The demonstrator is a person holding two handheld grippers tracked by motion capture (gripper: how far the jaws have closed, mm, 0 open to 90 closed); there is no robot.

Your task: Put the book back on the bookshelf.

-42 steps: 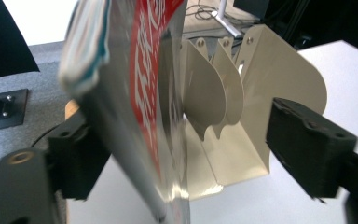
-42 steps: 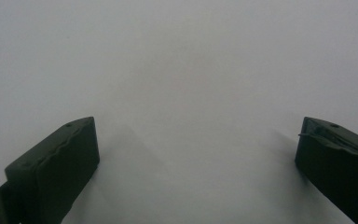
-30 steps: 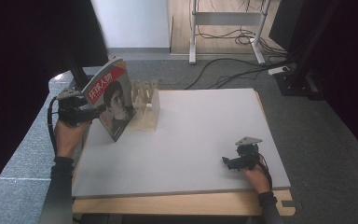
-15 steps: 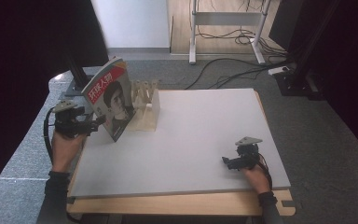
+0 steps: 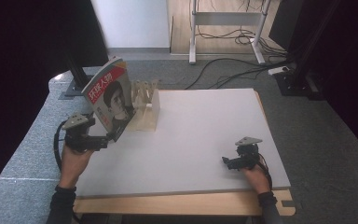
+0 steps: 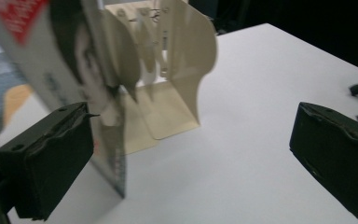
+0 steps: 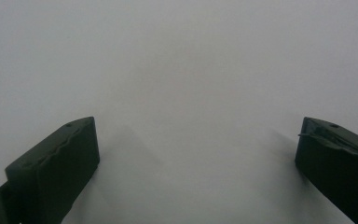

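1. Step in hand: I judge this to be the release stage of standing the magazine (image 5: 111, 100) in the rack (image 5: 145, 111). The magazine leans, tilted, against the rack's near divider at the far left corner of the surface (image 5: 200, 140), its lower edge on the surface.

2. Left tongs (image 5: 103, 140): jaws wide apart, nothing between them. In the left gripper view the magazine (image 6: 81, 88) shows just beside the left-hand jaw; I cannot tell whether the two touch. The cream rack (image 6: 177, 70) stands directly behind it, dividers upright.

3. Right tongs (image 5: 227, 162): resting low near the front right of the surface, well apart from the work. The right gripper view shows its jaws spread wide over bare surface (image 7: 182, 84), holding nothing.

4. Condition of the magazine: it is propped rather than seated. I cannot tell whether it sits inside a slot or merely leans on the outside of the rack.

5. Next move, as I judge it: draw my left tongs clear without brushing the cover. If it slides, re-grip the lower edge and stand it upright between two dividers.
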